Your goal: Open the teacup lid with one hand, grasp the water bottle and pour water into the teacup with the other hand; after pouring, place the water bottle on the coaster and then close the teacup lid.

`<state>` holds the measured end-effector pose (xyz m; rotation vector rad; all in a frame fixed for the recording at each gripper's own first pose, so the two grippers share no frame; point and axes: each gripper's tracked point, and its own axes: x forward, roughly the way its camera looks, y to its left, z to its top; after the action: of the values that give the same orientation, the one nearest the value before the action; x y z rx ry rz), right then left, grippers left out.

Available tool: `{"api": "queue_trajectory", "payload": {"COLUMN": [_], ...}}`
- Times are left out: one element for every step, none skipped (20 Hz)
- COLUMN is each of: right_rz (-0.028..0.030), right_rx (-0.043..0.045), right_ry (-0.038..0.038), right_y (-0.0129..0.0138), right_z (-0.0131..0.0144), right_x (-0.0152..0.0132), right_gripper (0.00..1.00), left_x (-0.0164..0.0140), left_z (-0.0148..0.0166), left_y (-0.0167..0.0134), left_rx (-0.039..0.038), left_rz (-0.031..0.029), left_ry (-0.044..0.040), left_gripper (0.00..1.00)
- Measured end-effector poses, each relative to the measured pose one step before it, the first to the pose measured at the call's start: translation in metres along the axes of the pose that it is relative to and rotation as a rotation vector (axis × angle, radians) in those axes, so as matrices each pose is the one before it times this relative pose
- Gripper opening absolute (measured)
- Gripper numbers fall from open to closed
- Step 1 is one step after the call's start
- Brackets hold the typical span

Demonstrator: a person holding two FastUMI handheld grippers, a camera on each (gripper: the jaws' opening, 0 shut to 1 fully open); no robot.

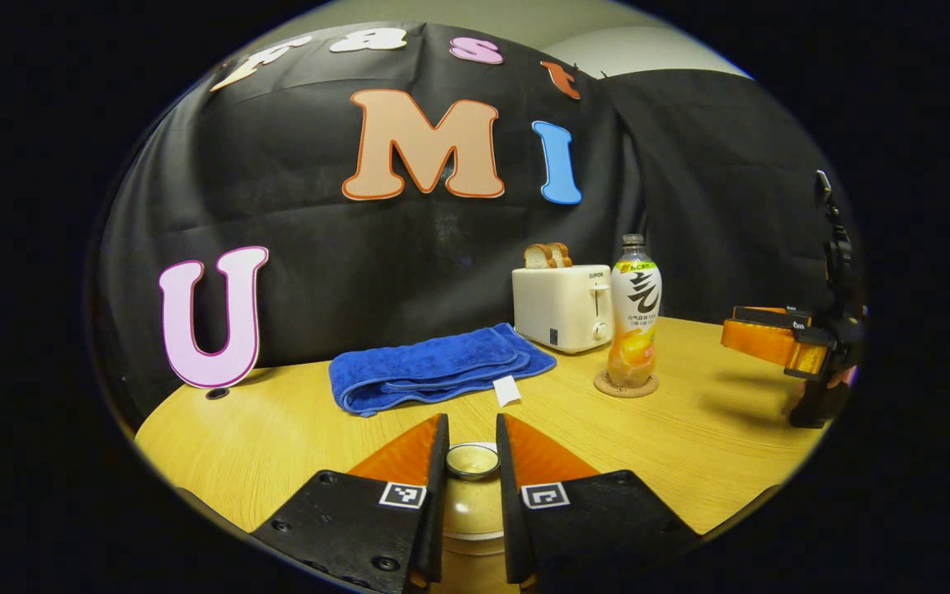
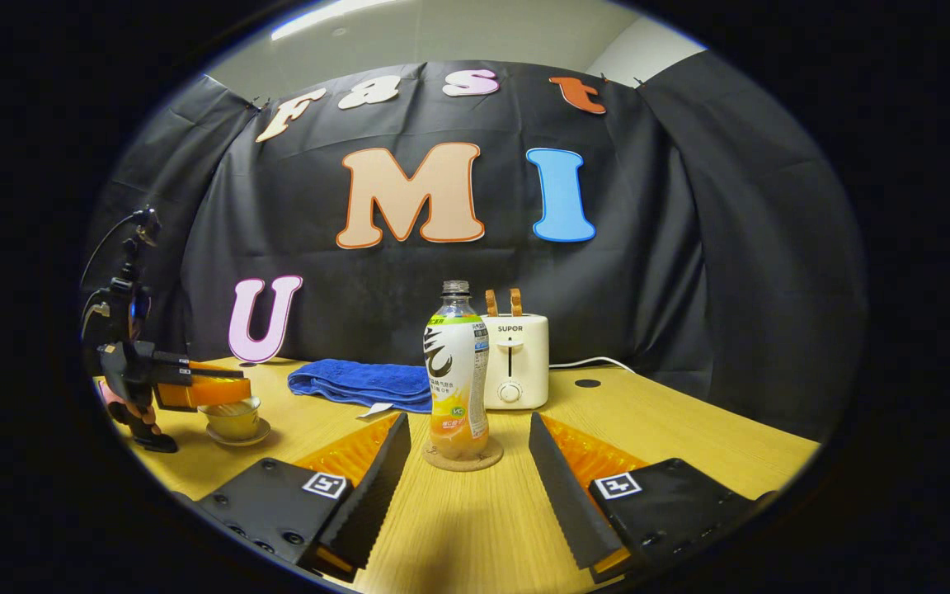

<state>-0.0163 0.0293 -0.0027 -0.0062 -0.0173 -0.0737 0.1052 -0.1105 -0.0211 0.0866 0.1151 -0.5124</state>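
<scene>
Gripping the teacup lid [image 1: 472,460] with my left tongs [image 1: 472,445], I find the teacup [image 1: 472,507] mostly hidden between the fingers. My right tongs [image 2: 464,450] gape wide near the bottle [image 2: 456,375] on its coaster [image 2: 463,459]; that view shows the teacup on a saucer [image 2: 235,439], far left.

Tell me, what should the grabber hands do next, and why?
Probably lift the teacup lid straight up. The left gripper has its fingers close on either side of the knob, the lid sits on the teacup, and the water bottle waits on its coaster before the open right gripper.
</scene>
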Motion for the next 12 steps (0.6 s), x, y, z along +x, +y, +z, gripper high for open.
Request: {"api": "queue_trajectory", "payload": {"right_rz": [-0.00008,-0.00013,0.00014,0.00012,0.00011,-0.00005,0.00017,-0.00007,0.00007,-0.00011,0.0001,0.00004], "right_rx": [-0.00018,0.00012,-0.00022,-0.00007,0.00007,0.0,-0.00024,0.00012,-0.00007,-0.00009,0.0002,0.0], "right_ry": [0.00005,-0.00005,0.00004,0.00002,0.00001,0.00012,-0.00005,0.00004,0.00007,-0.00008,0.0,0.00021], "right_y": [-0.00029,-0.00006,0.00006,-0.00002,-0.0002,-0.00011,-0.00004,-0.00019,0.00007,-0.00002,-0.00012,0.00008], "right_z": [0.00022,0.00006,-0.00003,0.00014,0.00007,0.00011,-0.00019,0.00032,-0.00008,0.00032,-0.00059,0.00046], "right_x": [-0.00033,-0.00028,0.0001,-0.00007,-0.00002,-0.00001,0.00019,-0.00028,-0.00023,-0.00035,0.00053,-0.00029], "right_gripper": [0.92,0.92,0.92,0.92,0.92,0.92,0.92,0.92,0.95,0.92,0.92,0.92], "left_x": [-0.00029,-0.00069,-0.00142,-0.00108,-0.00194,-0.00051,-0.001,-0.00084,-0.00148,-0.00109,-0.00289,-0.00312], "left_z": [0.00085,0.00062,0.00052,0.00262,0.00181,0.00185,0.00108,0.00113,0.00052,0.00144,0.0009,0.00466], "left_y": [0.00064,0.00188,0.00041,0.00173,0.00169,0.00147,0.00155,0.00106,0.00139,0.00249,0.00235,0.00388], "left_rx": [-0.0015,-0.00491,-0.00443,-0.00682,-0.0112,-0.00801,-0.00723,-0.00587,-0.00464,-0.00725,-0.00864,-0.00185], "left_rz": [0.00537,0.00831,0.00106,0.00538,0.00651,0.00383,0.0069,0.00614,0.00735,0.01122,0.01287,0.02185], "left_ry": [-0.00155,-0.00418,-0.00719,-0.01078,-0.018,-0.01204,-0.00961,-0.00608,-0.007,-0.00814,-0.01123,-0.02599], "left_gripper": [0.28,0.3,0.32,0.34,0.44,0.53,0.61,0.7,0.76,0.83,0.86,0.88]}}
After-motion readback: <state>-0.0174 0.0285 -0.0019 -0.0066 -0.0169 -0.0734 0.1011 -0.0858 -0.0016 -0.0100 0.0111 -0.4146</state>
